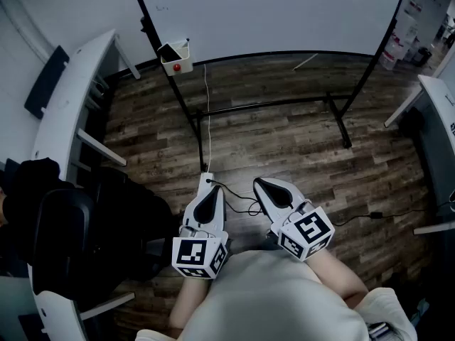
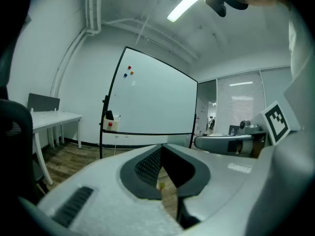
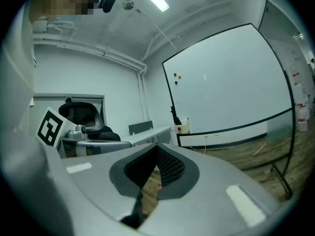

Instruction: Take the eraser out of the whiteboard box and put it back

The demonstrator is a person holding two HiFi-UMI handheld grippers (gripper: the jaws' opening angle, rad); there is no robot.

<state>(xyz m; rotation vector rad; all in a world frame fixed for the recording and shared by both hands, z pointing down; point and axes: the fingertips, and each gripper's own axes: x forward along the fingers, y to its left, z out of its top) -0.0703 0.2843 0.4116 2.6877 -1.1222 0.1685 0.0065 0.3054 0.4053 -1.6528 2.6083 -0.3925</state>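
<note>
Eraser (image 1: pixel 170 50) is the dark block that stands up in the little white box (image 1: pixel 178 65). The box has a red dot on its front. It hangs on the black frame at the left side of the big whiteboard (image 1: pixel 270 13). The eraser is inside the box and nothing touches it.

Both grippers are well apart from the box, low down and close to the person's body. They sit side by side over the brown wood floor (image 1: pixel 284 141) and point toward the whiteboard.

The left gripper (image 1: pixel 206 178) has its two jaws pressed together at the tips. There is nothing between them, only a bit of floor seen through the gap behind the tips. The right gripper (image 1: pixel 257 182) looks the same, with its jaws together and empty.

A white desk (image 1: pixel 71 91) stands at the left, with a black chair (image 1: pixel 64 233) near it. A thin cable (image 1: pixel 242 204) lies on the floor near the gripper tips.
</note>
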